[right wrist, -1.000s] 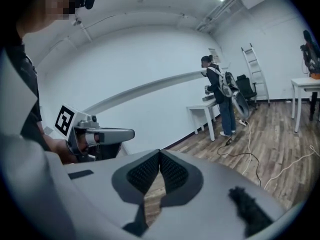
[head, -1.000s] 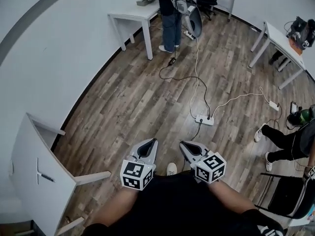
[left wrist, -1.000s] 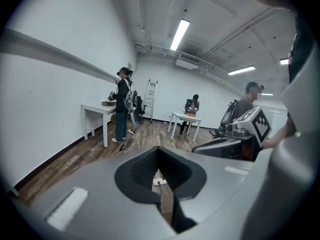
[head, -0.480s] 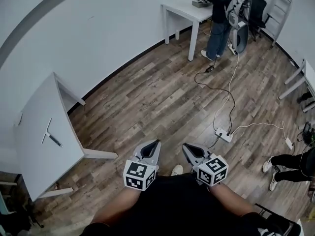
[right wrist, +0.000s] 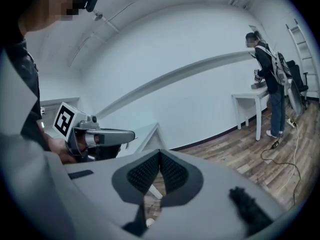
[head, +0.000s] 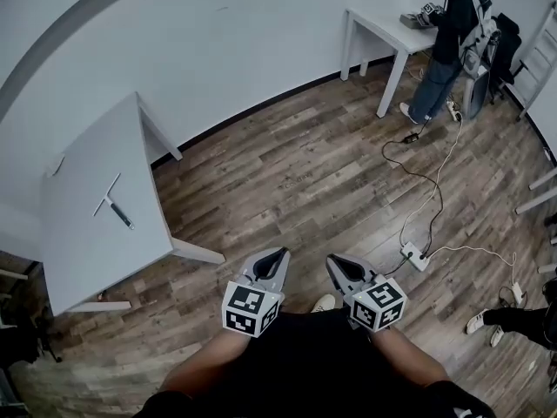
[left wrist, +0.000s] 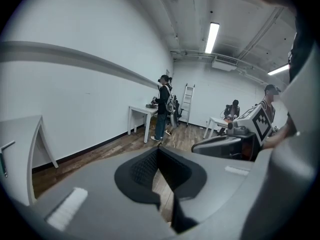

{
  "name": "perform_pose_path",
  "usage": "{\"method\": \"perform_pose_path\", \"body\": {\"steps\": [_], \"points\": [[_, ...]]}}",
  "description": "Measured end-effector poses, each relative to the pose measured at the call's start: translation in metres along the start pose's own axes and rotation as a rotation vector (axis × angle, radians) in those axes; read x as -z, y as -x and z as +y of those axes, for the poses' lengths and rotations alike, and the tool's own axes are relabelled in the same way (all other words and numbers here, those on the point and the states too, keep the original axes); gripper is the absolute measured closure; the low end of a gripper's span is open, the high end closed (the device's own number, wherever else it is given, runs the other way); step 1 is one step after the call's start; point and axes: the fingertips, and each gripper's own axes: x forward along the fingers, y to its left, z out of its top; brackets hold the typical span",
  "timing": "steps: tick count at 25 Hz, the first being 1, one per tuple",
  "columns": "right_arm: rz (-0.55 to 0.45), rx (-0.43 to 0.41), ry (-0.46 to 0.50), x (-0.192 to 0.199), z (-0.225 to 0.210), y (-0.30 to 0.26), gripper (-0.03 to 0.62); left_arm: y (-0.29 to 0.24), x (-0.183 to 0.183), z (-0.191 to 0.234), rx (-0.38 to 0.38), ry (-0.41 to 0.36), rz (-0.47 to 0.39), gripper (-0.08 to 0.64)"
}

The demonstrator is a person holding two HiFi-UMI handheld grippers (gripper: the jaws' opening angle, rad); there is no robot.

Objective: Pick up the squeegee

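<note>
Two tongs closed and empty at six o'clock: your left tongs (head: 279, 253) and right tongs (head: 333, 259). Your squeegee (head: 111, 201) lies on the table (head: 91, 255) at ten o'clock.

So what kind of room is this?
Probably a lab or office workroom: plain white tables by a bare white wall, a white power strip and long cables trailing across the wood-plank floor, and a person in dark clothes standing at the far table.
</note>
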Motion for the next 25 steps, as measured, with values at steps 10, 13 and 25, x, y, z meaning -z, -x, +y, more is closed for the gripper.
{"method": "perform_pose_path", "body": {"steps": [10, 13, 25], "points": [[0.006, -0.040, 0.015, -0.012, 0.057, -0.070, 0.586, 0.051, -0.004, 0.078, -0.055, 0.007, -0.024, 0.554], [0.018, -0.066, 0.035, -0.016, 0.078, -0.095, 0.586, 0.067, -0.001, 0.106, -0.080, 0.025, -0.033, 0.553], [0.101, -0.155, 0.135, -0.022, 0.164, -0.196, 0.586, 0.144, 0.025, 0.217, -0.186, 0.118, -0.080, 0.554]]}}
